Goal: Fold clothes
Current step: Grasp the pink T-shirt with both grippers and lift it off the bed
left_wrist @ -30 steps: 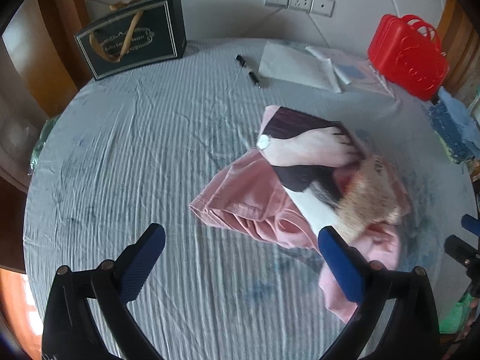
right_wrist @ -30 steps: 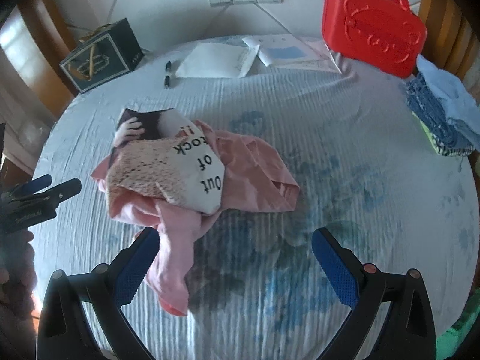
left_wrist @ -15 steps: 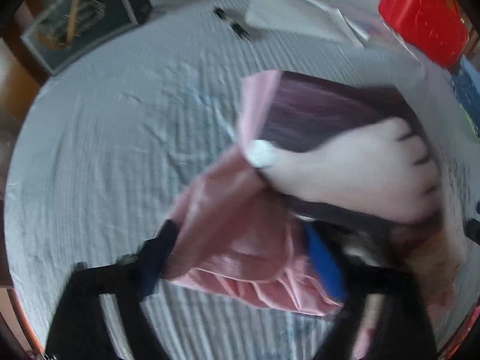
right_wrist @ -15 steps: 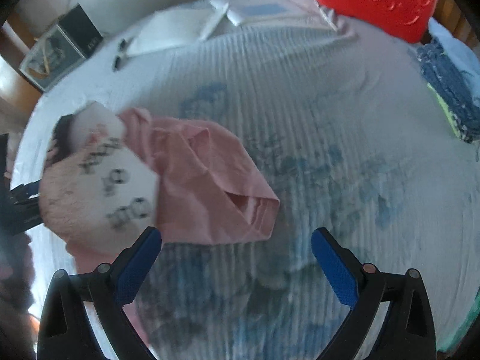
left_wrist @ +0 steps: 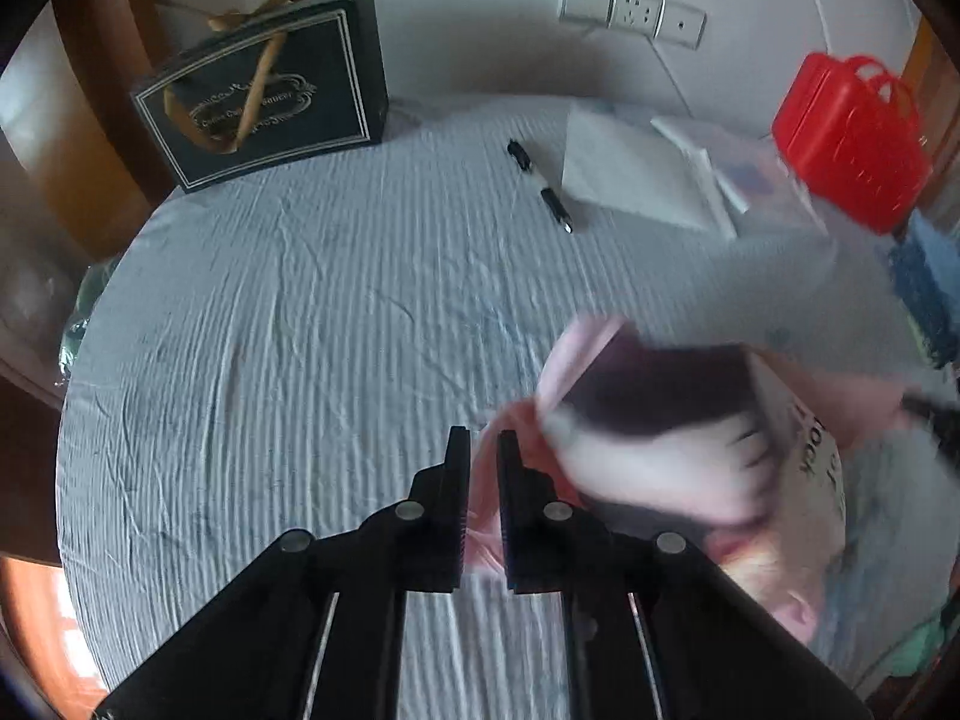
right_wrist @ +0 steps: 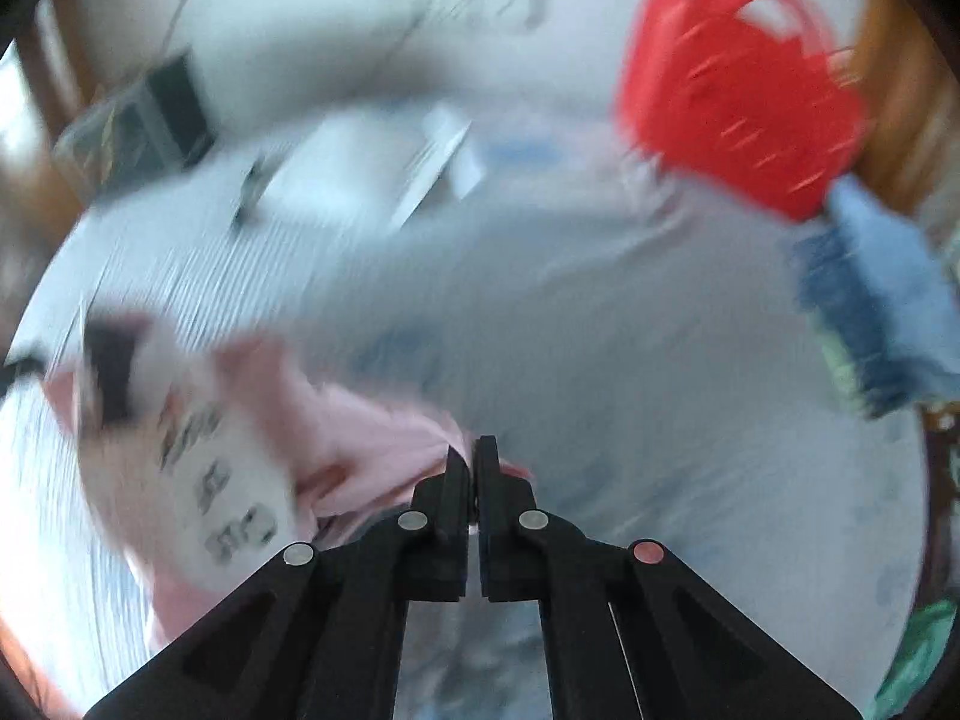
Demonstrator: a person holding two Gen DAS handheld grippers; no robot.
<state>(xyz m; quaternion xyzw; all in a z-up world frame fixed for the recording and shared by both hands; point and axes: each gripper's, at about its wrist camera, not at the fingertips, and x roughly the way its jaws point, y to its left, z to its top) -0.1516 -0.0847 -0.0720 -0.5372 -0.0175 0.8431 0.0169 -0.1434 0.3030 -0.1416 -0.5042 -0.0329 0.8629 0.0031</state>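
Left gripper (left_wrist: 480, 450): I'm pinching the pink garment (left_wrist: 654, 456); bulk trailing toward 3 o'clock
Right gripper (right_wrist: 473, 459): I'm clamping its other edge; bulk toward 9 o'clock

Ribbed cloth sheet (left_wrist: 288, 324) — glossy (plastic) case (left_wrist: 852, 138)

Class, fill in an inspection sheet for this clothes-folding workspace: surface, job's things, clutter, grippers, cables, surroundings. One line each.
Surface: bed sheet, pale grey, ribbed, lightly wrinkled.
Job's things: pink garment with a printed panel, crumpled, unfolded.
Clutter: black gift bag, pen, white papers, red plastic case, stacked blue clothes.
Grippers: left gripper shut on pink fabric; right gripper shut on the garment's edge. The right wrist view is motion-blurred.
Cables: nothing seen.
Surroundings: white wall with sockets; wooden frame behind the bed.
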